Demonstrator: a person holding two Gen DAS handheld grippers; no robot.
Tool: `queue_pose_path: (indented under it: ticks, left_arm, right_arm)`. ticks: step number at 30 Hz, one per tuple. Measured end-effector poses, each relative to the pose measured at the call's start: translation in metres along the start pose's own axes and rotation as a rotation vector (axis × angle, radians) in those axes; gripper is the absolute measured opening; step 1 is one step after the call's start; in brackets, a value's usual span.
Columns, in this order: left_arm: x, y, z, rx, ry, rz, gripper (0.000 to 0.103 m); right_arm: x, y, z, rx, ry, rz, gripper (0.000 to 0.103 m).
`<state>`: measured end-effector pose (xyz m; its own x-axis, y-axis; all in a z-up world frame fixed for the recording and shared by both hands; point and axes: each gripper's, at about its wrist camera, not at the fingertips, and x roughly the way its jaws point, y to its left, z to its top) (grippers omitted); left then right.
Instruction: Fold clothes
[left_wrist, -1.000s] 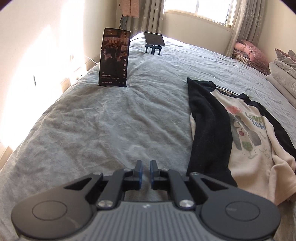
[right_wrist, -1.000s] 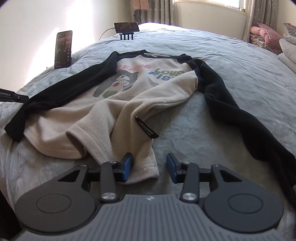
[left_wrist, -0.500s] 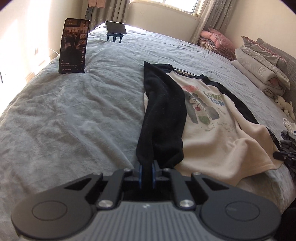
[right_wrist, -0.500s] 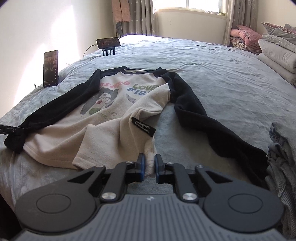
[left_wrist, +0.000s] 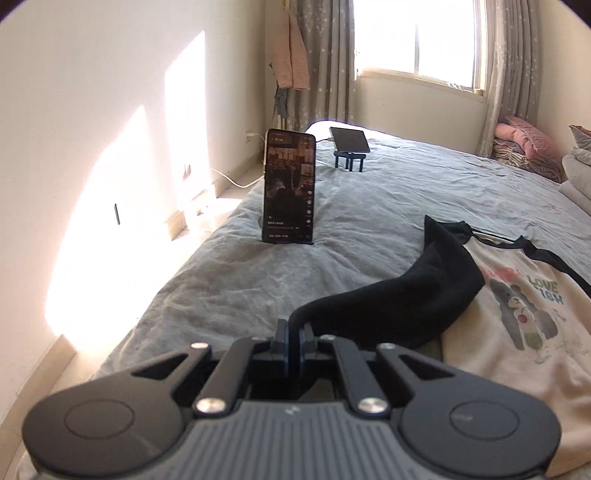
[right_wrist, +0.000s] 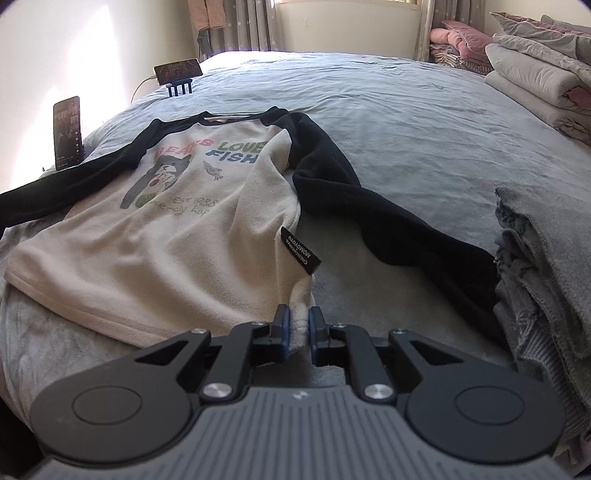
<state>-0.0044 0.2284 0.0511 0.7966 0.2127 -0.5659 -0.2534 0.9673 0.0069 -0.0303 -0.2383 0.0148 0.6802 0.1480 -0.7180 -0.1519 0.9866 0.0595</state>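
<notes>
While both grippers hold cloth, keep the two pulls balanced so the shirt (right_wrist: 192, 236) is drawn flat and not dragged across the bed (right_wrist: 424, 122). The left gripper (left_wrist: 294, 345) is closed on the cuff of the black left sleeve (left_wrist: 399, 302), which rises off the bed cover and arcs from the jaws back to the shoulder. The right gripper (right_wrist: 298, 332) is clamped on the lower right corner of the cream hem (right_wrist: 299, 295), just below the black label (right_wrist: 301, 250). The shirt lies face up, print showing, collar toward the window, directly ahead of the right gripper and ahead and to the right of the left one. The right sleeve (right_wrist: 388, 218) trails loose toward a grey pile of clothes (right_wrist: 546, 280), apart from both grippers. Judged from these holds, the step is either spreading the shirt out or bringing a sleeve across the body; the views fit both. Keep the grip deep enough that the thick fleece does not slip; how much cloth sits between the left jaws is hard to see. Keep clear of the phone (left_wrist: 289, 186) that stands near the sleeve.
</notes>
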Motion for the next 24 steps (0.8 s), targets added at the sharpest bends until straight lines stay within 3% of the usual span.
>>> queue_pose_path:
  ticks: [2, 5, 7, 8, 12, 16, 21, 24]
  left_arm:
    - [0.013, 0.010, 0.007, -0.007, -0.019, 0.084, 0.006]
    - [0.021, 0.018, 0.009, -0.061, 0.039, 0.022, 0.016]
    - [0.017, 0.016, 0.005, -0.063, 0.053, -0.021, 0.042]
    - [0.015, 0.014, 0.002, -0.065, 0.060, -0.042, 0.046]
    - [0.006, 0.010, -0.007, -0.070, 0.087, -0.128, 0.048]
    - [-0.005, 0.003, -0.023, -0.121, 0.134, -0.305, 0.047]
    - [-0.002, -0.018, -0.040, -0.103, 0.213, -0.542, 0.047]
    - [0.007, -0.029, -0.052, -0.115, 0.289, -0.620, 0.046]
  right_arm:
    - [0.001, 0.001, 0.000, -0.012, 0.003, -0.005, 0.012]
    - [0.002, 0.001, 0.000, -0.018, 0.006, -0.004, 0.013]
    - [0.002, 0.000, 0.000, -0.014, 0.008, 0.001, 0.013]
    - [0.002, -0.001, 0.000, -0.009, 0.011, 0.005, 0.013]
    - [0.004, -0.003, 0.001, 0.009, 0.017, 0.011, 0.013]
    - [0.003, -0.004, 0.001, 0.028, 0.010, 0.019, 0.019]
    - [-0.001, -0.009, 0.001, 0.061, 0.000, 0.047, 0.023]
    - [-0.001, -0.012, 0.000, 0.083, 0.005, 0.063, 0.025]
